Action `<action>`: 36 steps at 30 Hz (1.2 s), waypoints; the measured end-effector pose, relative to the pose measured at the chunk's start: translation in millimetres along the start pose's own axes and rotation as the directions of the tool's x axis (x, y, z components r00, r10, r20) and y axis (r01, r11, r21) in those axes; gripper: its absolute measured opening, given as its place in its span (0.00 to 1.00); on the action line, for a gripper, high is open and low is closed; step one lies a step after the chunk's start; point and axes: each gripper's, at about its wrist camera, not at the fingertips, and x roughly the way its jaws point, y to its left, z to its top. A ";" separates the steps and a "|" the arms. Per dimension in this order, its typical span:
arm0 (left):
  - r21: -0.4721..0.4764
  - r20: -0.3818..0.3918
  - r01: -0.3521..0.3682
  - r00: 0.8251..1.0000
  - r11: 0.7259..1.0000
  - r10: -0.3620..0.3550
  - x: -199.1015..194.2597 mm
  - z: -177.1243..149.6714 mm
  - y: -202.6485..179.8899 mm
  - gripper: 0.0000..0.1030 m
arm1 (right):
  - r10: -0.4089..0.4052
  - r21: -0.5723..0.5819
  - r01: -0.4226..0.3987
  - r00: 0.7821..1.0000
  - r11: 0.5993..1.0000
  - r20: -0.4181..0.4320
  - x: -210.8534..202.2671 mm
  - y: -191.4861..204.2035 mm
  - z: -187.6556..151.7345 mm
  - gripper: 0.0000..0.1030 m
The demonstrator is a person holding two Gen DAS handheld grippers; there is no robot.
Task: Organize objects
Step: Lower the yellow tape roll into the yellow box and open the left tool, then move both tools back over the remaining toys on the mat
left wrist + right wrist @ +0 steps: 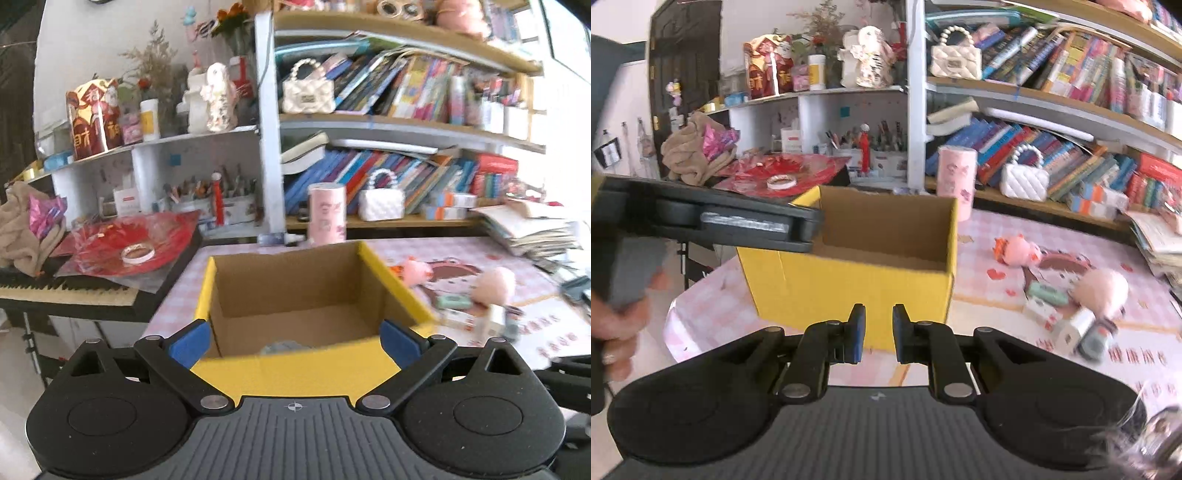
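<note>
Left wrist view: the left gripper (295, 341) stands wide open and empty, just over the near wall of the box (295, 365). Right wrist view: the right gripper (878, 334) is closed, empty; box (849, 284) ahead, toys (1102, 291) right.

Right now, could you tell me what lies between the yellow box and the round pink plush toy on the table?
In the right wrist view, only bare pink checked tablecloth lies between the yellow box and the round pink plush toy; the green item sits right beside the toy.
</note>
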 end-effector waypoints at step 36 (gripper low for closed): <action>0.085 -0.152 0.237 0.963 0.968 -0.223 59.5 -19.3 -189.7 0.96 | -0.302 0.210 0.338 0.935 0.917 -0.186 -18.8 -213.9 -35.6 0.16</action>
